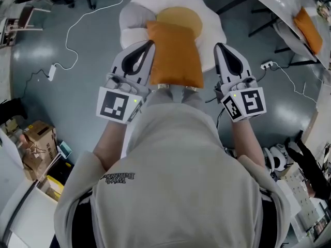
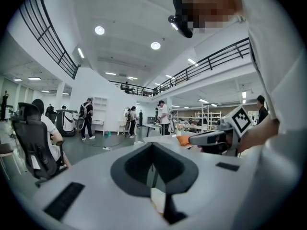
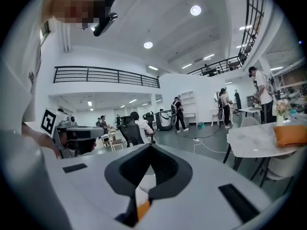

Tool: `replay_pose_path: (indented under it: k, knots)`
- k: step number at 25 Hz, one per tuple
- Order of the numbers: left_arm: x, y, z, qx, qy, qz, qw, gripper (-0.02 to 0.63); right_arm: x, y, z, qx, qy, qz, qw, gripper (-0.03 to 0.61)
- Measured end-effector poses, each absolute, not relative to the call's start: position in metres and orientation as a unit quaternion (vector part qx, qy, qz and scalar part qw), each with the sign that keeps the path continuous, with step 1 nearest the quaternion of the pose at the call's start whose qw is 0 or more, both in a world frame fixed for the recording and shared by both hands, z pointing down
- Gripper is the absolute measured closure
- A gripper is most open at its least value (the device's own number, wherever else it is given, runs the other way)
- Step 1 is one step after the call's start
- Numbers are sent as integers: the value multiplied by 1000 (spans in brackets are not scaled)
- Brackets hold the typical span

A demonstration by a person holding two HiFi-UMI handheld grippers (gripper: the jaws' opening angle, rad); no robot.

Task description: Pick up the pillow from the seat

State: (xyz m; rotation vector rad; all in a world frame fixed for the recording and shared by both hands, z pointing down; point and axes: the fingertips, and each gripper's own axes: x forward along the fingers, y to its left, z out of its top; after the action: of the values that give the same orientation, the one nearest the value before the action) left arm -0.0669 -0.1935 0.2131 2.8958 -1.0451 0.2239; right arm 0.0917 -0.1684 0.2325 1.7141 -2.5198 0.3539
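Observation:
An orange pillow (image 1: 173, 53) shows in the head view between my two grippers, over a white egg-shaped seat (image 1: 209, 19) with a yellow middle. Whether the pillow rests on the seat or hangs above it I cannot tell. My left gripper (image 1: 150, 44) is shut, its side against the pillow's left edge, nothing between its tips. On the pillow's other side my right gripper (image 1: 217, 46) is also shut, a small gap off the right edge. In the left gripper view the jaws (image 2: 152, 143) are closed and the right gripper (image 2: 216, 138) shows beside a strip of orange pillow (image 2: 183, 139).
A white cable and power strip (image 1: 51, 71) lie on the grey floor at left, with cardboard boxes (image 1: 39, 138) further down. A table (image 1: 279, 1) at upper right carries a second orange pillow (image 1: 307, 27). Several people and an office chair (image 2: 33, 143) stand about the hall.

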Motion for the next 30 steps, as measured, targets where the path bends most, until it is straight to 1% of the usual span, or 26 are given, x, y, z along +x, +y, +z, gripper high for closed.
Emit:
replay_pose_path:
  k: [5, 7, 10, 11, 12, 13, 14, 15, 18, 19, 21, 25, 30]
  knots:
    - [-56, -205, 224, 934, -347, 84, 34, 603, 99, -178, 247, 535, -834, 126, 44, 569]
    - [-50, -212, 233, 935, -340, 89, 51, 603, 106, -184, 258, 533, -832, 147, 41, 568]
    - [-42, -226, 252, 937, -323, 105, 81, 599, 118, -196, 282, 534, -826, 172, 56, 568]
    - [-39, -232, 261, 938, -317, 113, 88, 582, 122, -201, 289, 533, -824, 181, 59, 564]
    - [-37, -237, 271, 938, -310, 123, 96, 536, 125, -206, 296, 532, -823, 192, 59, 532]
    - [-34, -243, 282, 938, -303, 133, 105, 491, 129, -211, 304, 531, -821, 202, 58, 449]
    - [-31, -248, 294, 937, -299, 143, 114, 450, 134, -215, 313, 530, -819, 212, 60, 417]
    - [-28, -253, 307, 935, -295, 153, 122, 440, 140, -219, 324, 529, -817, 221, 63, 399]
    - [-17, -266, 352, 927, -287, 193, 145, 377, 159, -230, 361, 532, -810, 233, 81, 336]
    - [-14, -271, 370, 923, -285, 207, 155, 356, 165, -234, 374, 532, -809, 236, 86, 331]
    - [-10, -281, 406, 914, -284, 231, 178, 331, 173, -239, 403, 527, -807, 250, 90, 296]
    - [-8, -295, 480, 895, -288, 257, 224, 307, 181, -251, 474, 515, -800, 290, 98, 256]
    - [-12, -306, 575, 873, -286, 293, 267, 288, 181, -269, 560, 502, -793, 323, 120, 227]
